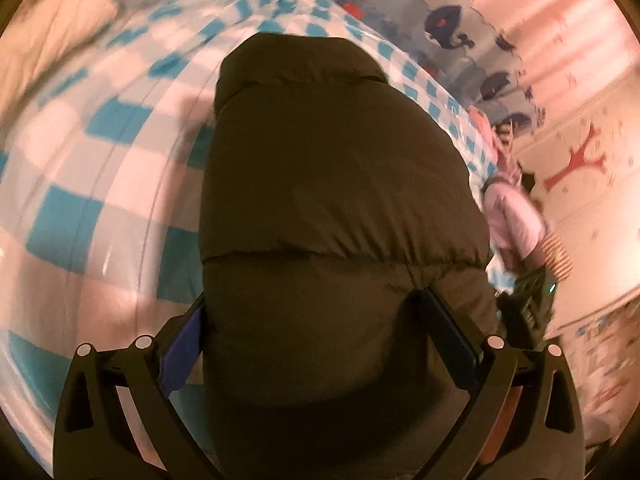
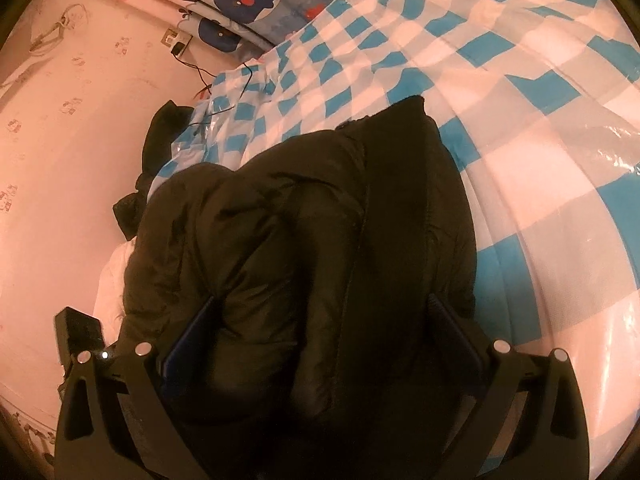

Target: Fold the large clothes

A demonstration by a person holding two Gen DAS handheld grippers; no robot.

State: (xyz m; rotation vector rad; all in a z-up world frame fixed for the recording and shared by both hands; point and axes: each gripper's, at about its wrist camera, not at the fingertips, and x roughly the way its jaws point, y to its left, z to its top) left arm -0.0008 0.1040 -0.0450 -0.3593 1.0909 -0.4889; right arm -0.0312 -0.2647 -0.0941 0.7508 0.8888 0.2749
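The dark puffy jacket (image 1: 332, 200) lies bunched on the checkered bed (image 1: 92, 208). Each hand-held gripper, left (image 1: 320, 320) and right (image 2: 324, 320), clamps a thick padded fold. It looks light, soft and slippery; seams give surer hold.

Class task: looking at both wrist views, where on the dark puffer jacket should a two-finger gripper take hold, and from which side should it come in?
Judging by shape, grip a quilted roll at the near edge of the puffer jacket, coming in low from the camera side over the checked cover. The padding bunches into ridges that fill the jaws. Both the left gripper and right gripper already straddle such folds.
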